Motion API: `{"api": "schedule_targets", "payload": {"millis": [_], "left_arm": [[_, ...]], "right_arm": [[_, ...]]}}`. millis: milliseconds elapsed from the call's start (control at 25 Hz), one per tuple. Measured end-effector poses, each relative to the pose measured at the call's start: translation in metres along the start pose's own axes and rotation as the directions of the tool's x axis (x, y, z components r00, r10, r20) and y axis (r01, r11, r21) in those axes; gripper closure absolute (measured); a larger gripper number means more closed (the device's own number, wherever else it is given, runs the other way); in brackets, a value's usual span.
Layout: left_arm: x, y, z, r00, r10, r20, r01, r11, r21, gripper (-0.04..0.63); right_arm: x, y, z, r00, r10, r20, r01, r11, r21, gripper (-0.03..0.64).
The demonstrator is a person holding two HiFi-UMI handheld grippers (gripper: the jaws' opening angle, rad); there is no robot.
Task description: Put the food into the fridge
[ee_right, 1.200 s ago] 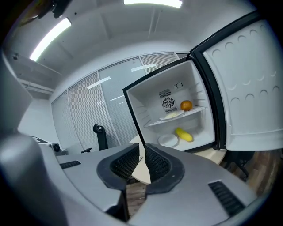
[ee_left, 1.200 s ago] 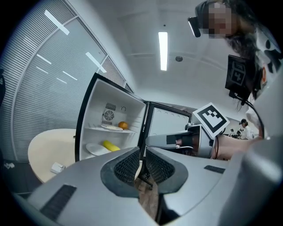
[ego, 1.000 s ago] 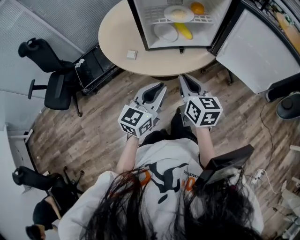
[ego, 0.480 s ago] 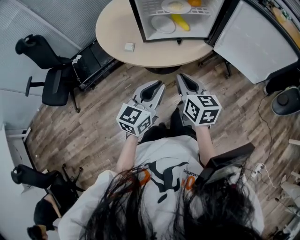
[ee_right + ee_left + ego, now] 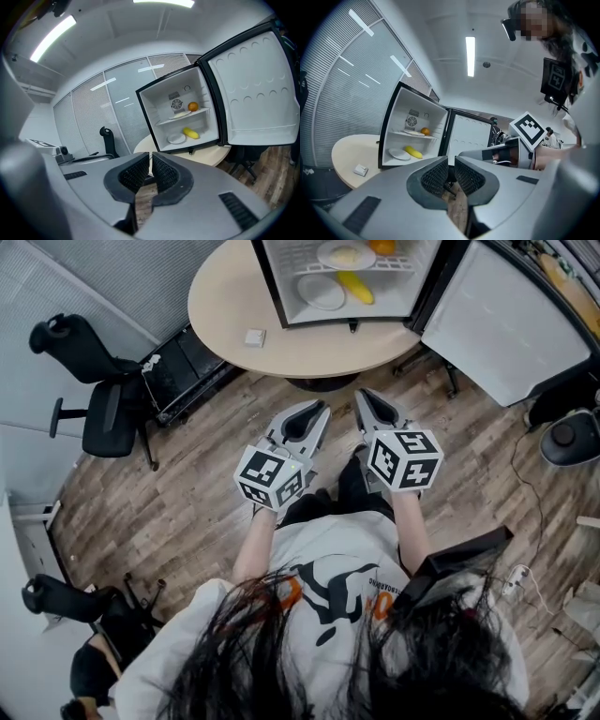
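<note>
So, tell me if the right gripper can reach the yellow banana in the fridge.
Likely not yet: the right gripper sits short of the round beige table. Nothing blocks the banana, door open.

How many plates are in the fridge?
2. One plate sits on the wire shelf near the orange; the second plate lies on the fridge floor beside yellow food.

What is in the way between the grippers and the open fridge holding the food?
Nothing visible. The fridge door stands open; banana and orange already lie inside. Between the left gripper, right gripper and fridge are only floor and the table's near edge. Both pairs of jaws are shut, empty.
</note>
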State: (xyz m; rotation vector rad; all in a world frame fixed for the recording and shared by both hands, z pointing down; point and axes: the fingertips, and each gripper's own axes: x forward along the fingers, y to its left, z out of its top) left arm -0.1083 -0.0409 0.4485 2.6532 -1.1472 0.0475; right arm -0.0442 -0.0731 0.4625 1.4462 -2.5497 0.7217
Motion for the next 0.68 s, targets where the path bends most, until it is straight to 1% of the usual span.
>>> {"api": "schedule_targets", "payload": {"millis": [400, 680], "left_arm": [[0.017, -0.011, 0.002, 0.999, -0.047, 0.007, 0.047, 0.999, 0.014, 0.554], [0.014, 0.0, 0.0, 1.0, -0.02, 0.019, 0.02, 0.999, 0.027, 0.554]], "right_arm": [[-0.012, -0.015, 0.001, 0.999, -0.038, 0.01, 0.038, 0.999, 0.002, 0.591], [-0.02, -0.017, -0.004, 0.999, -0.044, 0.02, 0.044, 0.999, -0.01, 0.595]]}}
